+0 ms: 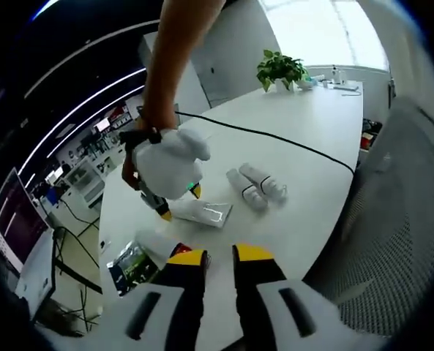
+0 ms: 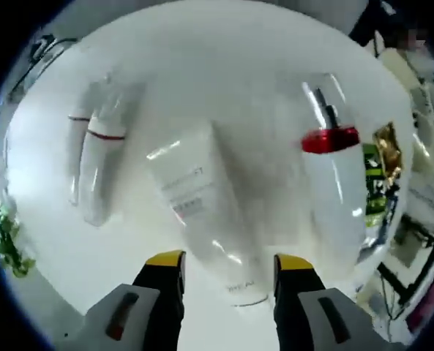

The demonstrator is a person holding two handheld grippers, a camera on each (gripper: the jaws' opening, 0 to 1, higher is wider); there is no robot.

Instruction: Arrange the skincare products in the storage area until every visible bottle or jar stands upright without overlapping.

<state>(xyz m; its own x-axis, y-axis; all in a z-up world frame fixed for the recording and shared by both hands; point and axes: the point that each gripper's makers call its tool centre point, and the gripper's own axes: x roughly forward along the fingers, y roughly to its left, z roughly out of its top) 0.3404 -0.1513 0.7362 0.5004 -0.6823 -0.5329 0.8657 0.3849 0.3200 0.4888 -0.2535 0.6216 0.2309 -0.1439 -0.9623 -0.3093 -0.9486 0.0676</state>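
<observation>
Claw (image 1: 220, 265) on the left hovers open above the near edge of the white surface (image 1: 304, 183), its yellow-tipped jaws apart with nothing between them. Across that surface a black cable (image 1: 290, 142) runs from the person's side toward the far right edge, and beyond it the top lies bare up to a potted plant (image 1: 281, 69) near the far end. A mesh chair back (image 1: 403, 219) stands just off the right edge. The person's white-gloved hand (image 1: 169, 162) carries the right claw (image 1: 178, 203) down over a flat white tube (image 1: 206, 213) lying on its side near the middle. Two small bottles (image 1: 257, 186) lie side by side just to its right, with bare room around them. A clear bottle (image 1: 151, 245) and a shiny sachet (image 1: 132, 265) sit by the near left edge.

In the right gripper view, the right claw (image 2: 228, 265) is open wide, jaws straddling the tail of the white tube (image 2: 202, 205) without clearly touching it. To one side lies the clear bottle with a red band (image 2: 332, 183); to the other, the two small bottles with red rings (image 2: 96, 157), near each other, apart from the tube. The sachet (image 2: 381, 164) lies at the surface's edge.
</observation>
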